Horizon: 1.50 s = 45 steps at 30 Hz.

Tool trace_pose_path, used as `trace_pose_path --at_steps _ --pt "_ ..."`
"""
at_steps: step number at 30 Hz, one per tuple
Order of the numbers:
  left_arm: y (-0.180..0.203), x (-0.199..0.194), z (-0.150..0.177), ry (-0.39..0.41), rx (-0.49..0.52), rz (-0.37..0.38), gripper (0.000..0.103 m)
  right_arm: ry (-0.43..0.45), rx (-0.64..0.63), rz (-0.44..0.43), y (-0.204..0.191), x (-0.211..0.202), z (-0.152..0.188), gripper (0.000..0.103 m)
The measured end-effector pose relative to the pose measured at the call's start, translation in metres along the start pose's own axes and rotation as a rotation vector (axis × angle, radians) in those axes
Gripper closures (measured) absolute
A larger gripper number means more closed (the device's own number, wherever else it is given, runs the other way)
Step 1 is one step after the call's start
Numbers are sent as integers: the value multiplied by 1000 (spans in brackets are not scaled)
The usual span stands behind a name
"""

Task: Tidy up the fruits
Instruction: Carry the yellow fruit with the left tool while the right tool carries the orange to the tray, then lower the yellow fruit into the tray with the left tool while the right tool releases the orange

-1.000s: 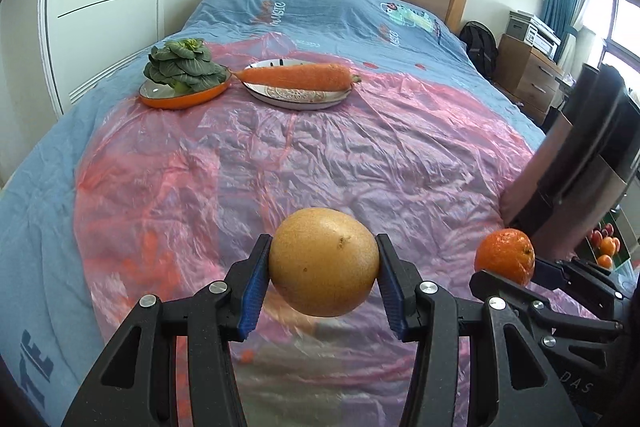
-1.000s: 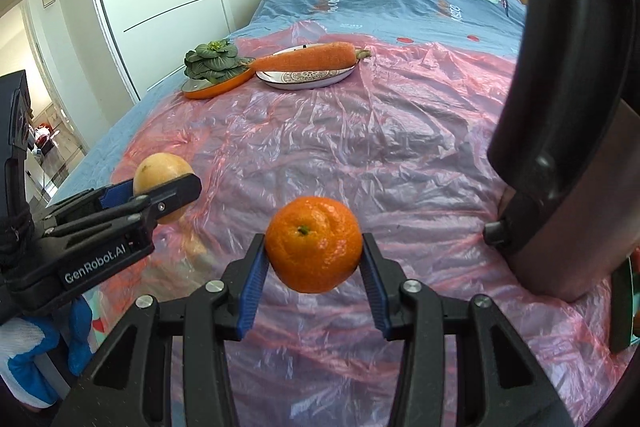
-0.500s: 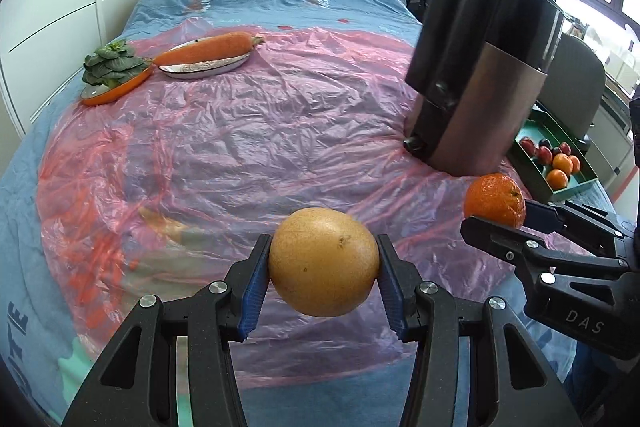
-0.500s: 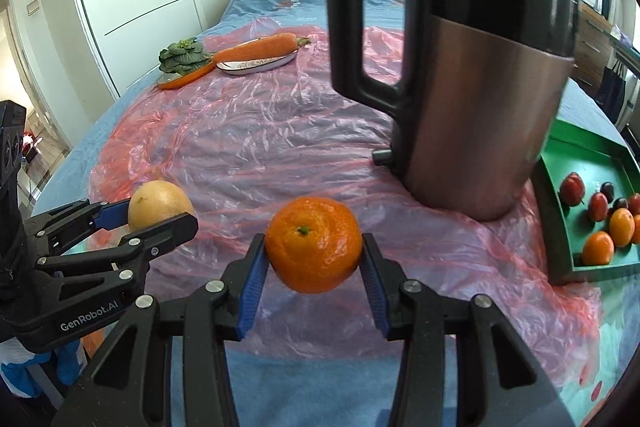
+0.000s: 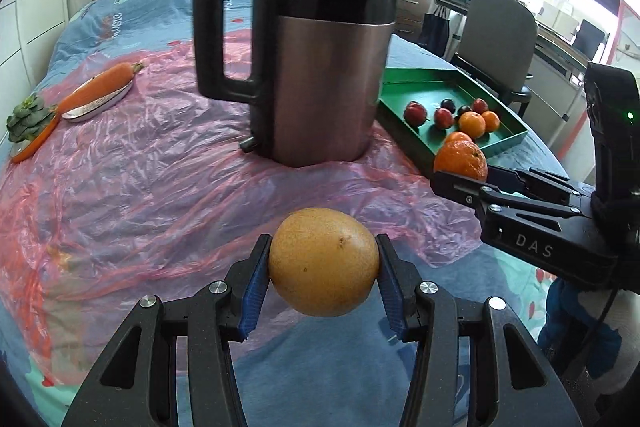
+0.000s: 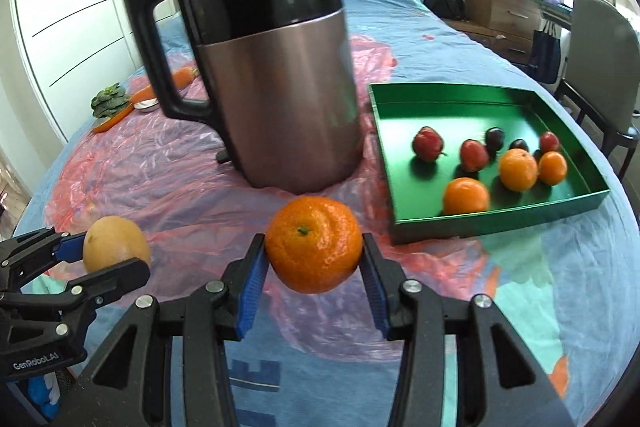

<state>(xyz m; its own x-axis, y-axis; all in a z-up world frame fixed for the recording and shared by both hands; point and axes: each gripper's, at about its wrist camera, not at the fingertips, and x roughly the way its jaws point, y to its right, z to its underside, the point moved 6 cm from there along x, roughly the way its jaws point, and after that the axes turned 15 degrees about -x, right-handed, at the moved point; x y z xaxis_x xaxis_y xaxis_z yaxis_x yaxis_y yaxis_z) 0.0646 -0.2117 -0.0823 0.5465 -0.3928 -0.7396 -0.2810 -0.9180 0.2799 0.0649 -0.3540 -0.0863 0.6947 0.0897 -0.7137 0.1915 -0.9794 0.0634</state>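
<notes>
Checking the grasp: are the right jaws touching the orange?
Touching. The right wrist view shows both blue pads pressed against the orange, held clear of the bed.

- L wrist cam: sits behind left gripper (image 5: 323,263), looks fwd and down over bed, kettle (image 5: 316,59) close ahead, green tray (image 5: 506,141) far right.
- R wrist cam: behind right gripper (image 6: 313,257), same tilt, tray nearer.
- Shared: kettle, tray, pink sheet (image 6: 192,183); each sees the other gripper.
</notes>
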Motion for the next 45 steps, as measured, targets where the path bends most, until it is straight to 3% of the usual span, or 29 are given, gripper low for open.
trace_pose_path --at_steps 13,23,34,45 --pt "115 44 -26 -48 134 120 58 49 124 146 130 -13 12 47" --pt "189 97 -101 32 204 139 58 116 121 190 205 -4 -37 47" --pt "197 177 -132 5 170 45 58 85 90 192 253 57 -67 47" --pt "189 228 -126 -86 143 -14 58 -43 80 157 268 111 -52 47"
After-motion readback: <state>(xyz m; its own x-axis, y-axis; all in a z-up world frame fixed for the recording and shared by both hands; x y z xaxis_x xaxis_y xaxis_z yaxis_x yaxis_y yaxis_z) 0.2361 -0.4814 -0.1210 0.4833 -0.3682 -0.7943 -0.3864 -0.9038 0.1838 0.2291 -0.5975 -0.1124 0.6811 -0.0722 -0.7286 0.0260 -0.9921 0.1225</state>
